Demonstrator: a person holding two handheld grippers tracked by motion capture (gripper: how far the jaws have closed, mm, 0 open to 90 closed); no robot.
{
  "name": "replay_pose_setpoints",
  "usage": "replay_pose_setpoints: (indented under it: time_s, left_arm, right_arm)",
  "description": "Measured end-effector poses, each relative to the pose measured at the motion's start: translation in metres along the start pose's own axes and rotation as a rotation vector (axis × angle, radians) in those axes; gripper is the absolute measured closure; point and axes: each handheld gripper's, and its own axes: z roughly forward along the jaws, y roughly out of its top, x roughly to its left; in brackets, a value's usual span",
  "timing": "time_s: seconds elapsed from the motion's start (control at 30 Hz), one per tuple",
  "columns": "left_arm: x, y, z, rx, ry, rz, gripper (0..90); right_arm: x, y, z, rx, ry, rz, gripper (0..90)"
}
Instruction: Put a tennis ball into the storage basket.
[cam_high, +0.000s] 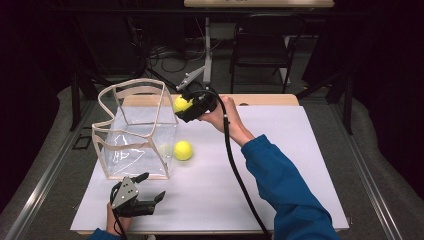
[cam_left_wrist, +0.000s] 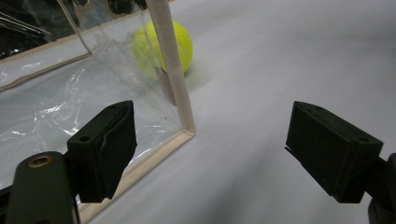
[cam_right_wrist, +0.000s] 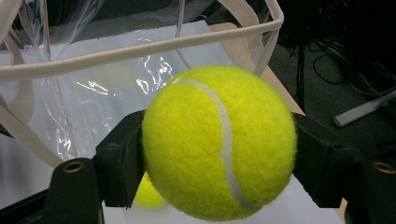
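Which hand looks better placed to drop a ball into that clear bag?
The right. The right gripper already clamps a tennis ball beside the clear bag, by its rim. The left gripper rests open and empty near the bag's bottom corner.

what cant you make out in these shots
- Lower ball in the right gripper view: mostly hidden behind the held tennis ball and the right claw.
- Table ball in the left gripper view: partly covered by the clear bag and its trim.
- Bag floor, high view: glare.
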Motion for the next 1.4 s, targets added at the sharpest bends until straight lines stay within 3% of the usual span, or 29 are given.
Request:
replay_pose_setpoints:
  time_s: [0.6,1.4]
  left_arm:
    - [0.001,-0.001,0.000,-0.008,-0.002,-0.012,16.2]
    - [0.001,-0.001,0.000,-0.007,-0.004,-0.013,16.2]
  right_arm:
    - [0.002,0.010,0.007,0.011,0.006,-0.017,26.4]
    - [0.007,0.026,0.001,-0.070,-0.027,-0.034,26.5]
